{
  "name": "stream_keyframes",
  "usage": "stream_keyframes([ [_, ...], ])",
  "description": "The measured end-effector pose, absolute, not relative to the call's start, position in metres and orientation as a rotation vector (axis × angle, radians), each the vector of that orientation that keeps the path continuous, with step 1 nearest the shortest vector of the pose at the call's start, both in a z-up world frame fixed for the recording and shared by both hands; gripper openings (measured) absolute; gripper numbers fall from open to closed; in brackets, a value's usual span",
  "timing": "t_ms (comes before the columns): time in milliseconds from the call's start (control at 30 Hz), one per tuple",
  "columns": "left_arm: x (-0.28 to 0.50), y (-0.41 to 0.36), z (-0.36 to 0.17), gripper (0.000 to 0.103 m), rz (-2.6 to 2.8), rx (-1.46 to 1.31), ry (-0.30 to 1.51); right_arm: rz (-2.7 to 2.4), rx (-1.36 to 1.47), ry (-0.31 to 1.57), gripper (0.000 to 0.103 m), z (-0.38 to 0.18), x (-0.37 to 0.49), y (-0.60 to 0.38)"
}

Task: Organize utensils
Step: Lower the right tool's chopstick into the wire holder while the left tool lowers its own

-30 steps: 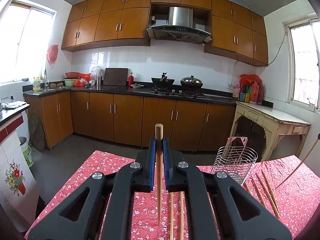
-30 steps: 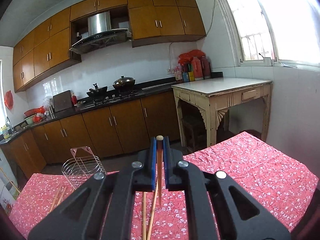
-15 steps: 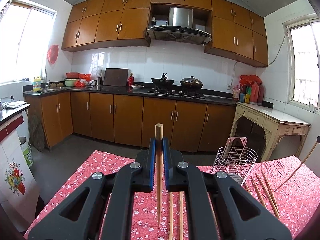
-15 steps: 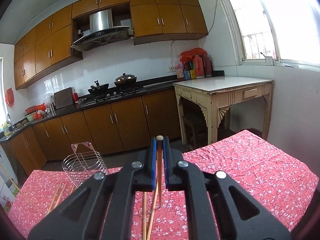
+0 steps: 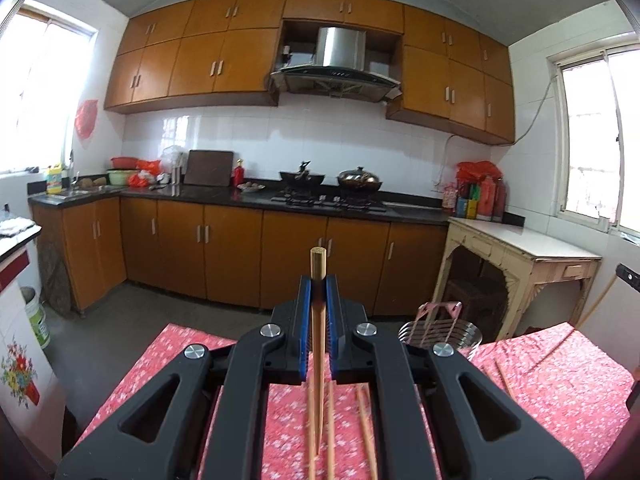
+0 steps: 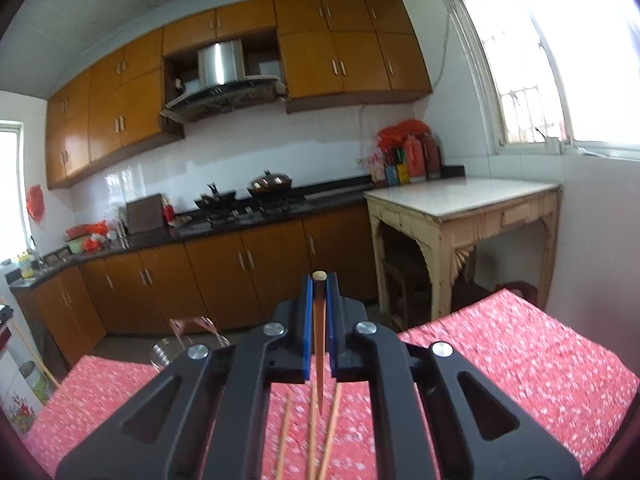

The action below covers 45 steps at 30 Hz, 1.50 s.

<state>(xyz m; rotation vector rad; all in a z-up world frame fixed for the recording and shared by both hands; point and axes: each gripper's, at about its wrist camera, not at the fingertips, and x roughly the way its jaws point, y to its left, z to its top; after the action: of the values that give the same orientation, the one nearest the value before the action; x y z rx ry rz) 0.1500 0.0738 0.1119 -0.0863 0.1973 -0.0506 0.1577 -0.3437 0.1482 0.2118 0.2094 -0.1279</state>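
Observation:
My left gripper is shut on a wooden chopstick and holds it upright above the red flowered tablecloth. My right gripper is shut on another chopstick, also upright above the cloth. Loose chopsticks lie on the cloth under the left gripper, and more chopsticks lie under the right one. A round wire utensil basket stands on the table's far edge, right of the left gripper; in the right wrist view the basket is to the left.
More chopsticks lie right of the basket. A worn cream side table stands past the table's far right. Wooden cabinets and a stove with pots line the back wall. The table's far edge drops to the floor.
Both grippers have risen and tilted up, so the table and basket sit lower in both views. Each still holds its chopstick. The right view has swung a little to the right.

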Motion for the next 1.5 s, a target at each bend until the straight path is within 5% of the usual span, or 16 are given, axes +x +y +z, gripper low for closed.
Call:
stream_keyframes([
  [433, 0.204, 0.010, 0.181, 0.007, -0.176, -0.131, 0.117, 0.061, 0.174, 0.059, 0.007, 0.232, 0.189, -0.282],
  [1333, 0.322, -0.041, 0.113, 0.007, -0.150, -0.106, 0.341, 0.189, 0.201, 0.448, 0.008, 0.148, 0.355, -0.239],
  [1433, 0.326, -0.040, 0.112, 0.007, -0.143, -0.102, 0.361, 0.158, 0.191, 0.466, 0.011, 0.143, 0.365, -0.238],
  [1500, 0.325, -0.037, 0.116, 0.008, -0.137, -0.105, 0.358, 0.135, 0.187, 0.457, 0.029, 0.143, 0.365, -0.240],
])
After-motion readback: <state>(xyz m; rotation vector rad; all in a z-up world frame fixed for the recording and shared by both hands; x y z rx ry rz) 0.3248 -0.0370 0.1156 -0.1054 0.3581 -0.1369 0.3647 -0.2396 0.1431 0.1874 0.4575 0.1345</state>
